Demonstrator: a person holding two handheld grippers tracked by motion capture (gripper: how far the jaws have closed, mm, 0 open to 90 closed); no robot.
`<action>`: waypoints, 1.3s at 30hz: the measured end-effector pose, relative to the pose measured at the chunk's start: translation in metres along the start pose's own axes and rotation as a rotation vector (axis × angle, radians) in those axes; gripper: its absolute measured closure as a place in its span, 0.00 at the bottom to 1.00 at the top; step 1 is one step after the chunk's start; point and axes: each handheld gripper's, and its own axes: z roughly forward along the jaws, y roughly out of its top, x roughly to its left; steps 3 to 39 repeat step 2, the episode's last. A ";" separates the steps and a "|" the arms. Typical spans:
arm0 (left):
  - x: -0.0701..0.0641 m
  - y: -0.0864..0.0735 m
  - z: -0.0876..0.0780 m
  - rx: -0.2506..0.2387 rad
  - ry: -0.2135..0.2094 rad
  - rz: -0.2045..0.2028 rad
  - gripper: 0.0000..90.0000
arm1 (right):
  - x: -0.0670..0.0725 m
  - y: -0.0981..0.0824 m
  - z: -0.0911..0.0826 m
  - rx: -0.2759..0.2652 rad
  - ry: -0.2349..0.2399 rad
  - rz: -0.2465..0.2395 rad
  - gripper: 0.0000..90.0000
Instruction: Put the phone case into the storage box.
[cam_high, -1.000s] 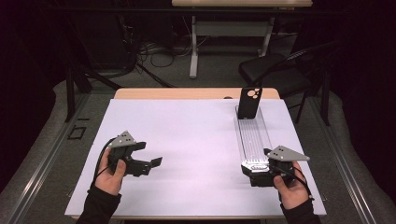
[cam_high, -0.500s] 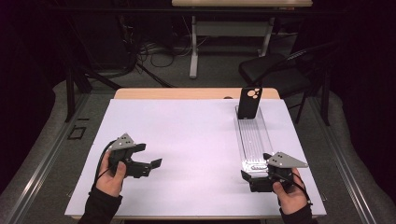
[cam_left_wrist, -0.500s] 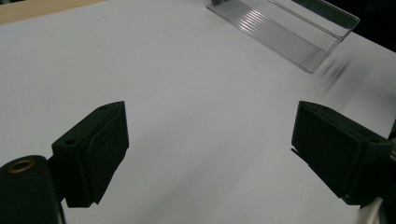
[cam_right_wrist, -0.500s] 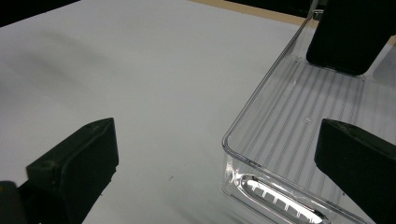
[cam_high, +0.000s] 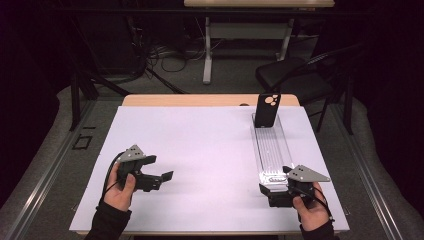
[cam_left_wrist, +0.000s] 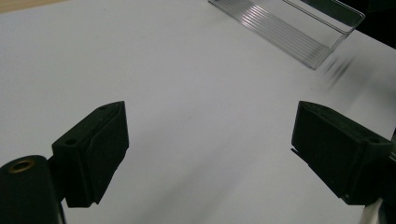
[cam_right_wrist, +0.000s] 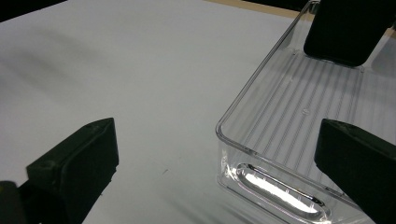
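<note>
The tray (cam_high: 270, 150) lies at the tabletop's (cam_high: 200, 150) right, a phone (cam_high: 266, 111) standing at its far end. The right hand-held gripper (cam_high: 267, 192) gapes at its near end. The left hand-held gripper (cam_high: 167, 176) is released, empty.

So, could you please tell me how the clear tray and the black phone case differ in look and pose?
The clear tray is transparent, with a ribbed floor, while the black phone case is opaque and dark. The tray lies flat and long on the white table; the case stands upright at the tray's far end. The tray's near end sits right by the right tongs; the case is far from both tongs. Both are on the table's right side.
</note>
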 end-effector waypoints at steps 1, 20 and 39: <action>0.000 0.000 0.000 -0.002 0.001 -0.001 0.13 | 0.000 0.000 0.000 -0.001 0.000 0.001 0.00; 0.001 0.000 0.000 -0.003 0.000 -0.001 0.13 | -0.001 0.000 -0.001 -0.007 -0.002 -0.001 0.00; 0.001 0.000 0.000 -0.003 0.000 -0.001 0.13 | -0.001 0.000 -0.001 -0.007 -0.002 -0.001 0.00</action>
